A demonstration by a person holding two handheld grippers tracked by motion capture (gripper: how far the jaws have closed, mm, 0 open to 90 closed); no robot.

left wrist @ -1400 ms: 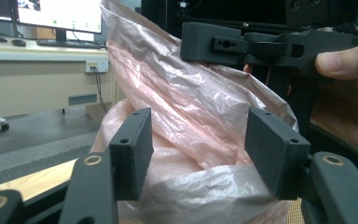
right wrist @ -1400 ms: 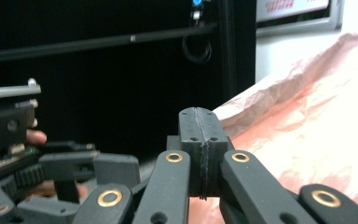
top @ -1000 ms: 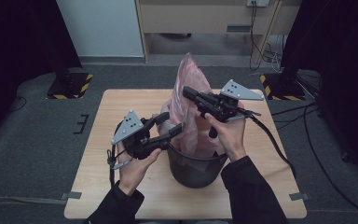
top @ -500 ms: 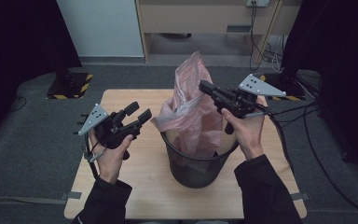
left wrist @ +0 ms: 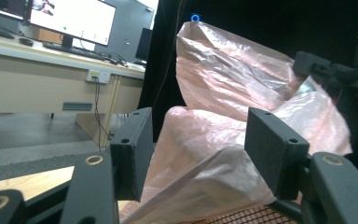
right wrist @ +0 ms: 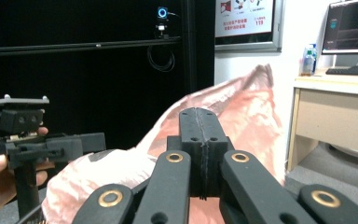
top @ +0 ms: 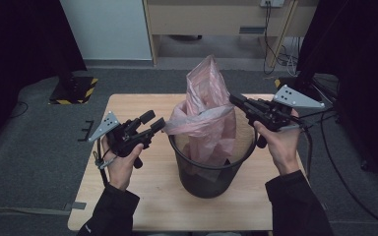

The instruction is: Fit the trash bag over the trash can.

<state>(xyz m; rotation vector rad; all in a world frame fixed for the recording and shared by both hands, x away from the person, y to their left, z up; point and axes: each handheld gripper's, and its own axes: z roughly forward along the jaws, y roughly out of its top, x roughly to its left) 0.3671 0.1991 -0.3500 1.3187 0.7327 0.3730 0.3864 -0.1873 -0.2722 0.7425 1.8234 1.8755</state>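
A black mesh bin (top: 211, 172) stands on the wooden table (top: 142, 196) with a pink plastic bag (top: 206, 88) rising out of it. My right gripper (top: 235, 100) is at the bin's right rim, shut on the bag's upper edge, which runs taut leftward from its tips. In the right gripper view its jaws (right wrist: 200, 121) are pressed together in front of the bag (right wrist: 254, 102). My left gripper (top: 153, 119) is left of the bin, jaws apart and just been closing. The bag's left fold (left wrist: 205, 154) lies between its jaws, the pads clear of it.
The bin takes up the middle of the table, with bare wood left and in front of it. Cables (top: 325, 147) trail off the right edge. A black-and-yellow striped base (top: 74, 88) sits on the floor at the far left, and a wooden cabinet (top: 216, 19) stands behind.
My right gripper has moved right with the bag's edge, stretching the mouth over the bin. My left gripper has drawn back to the left of the bin.
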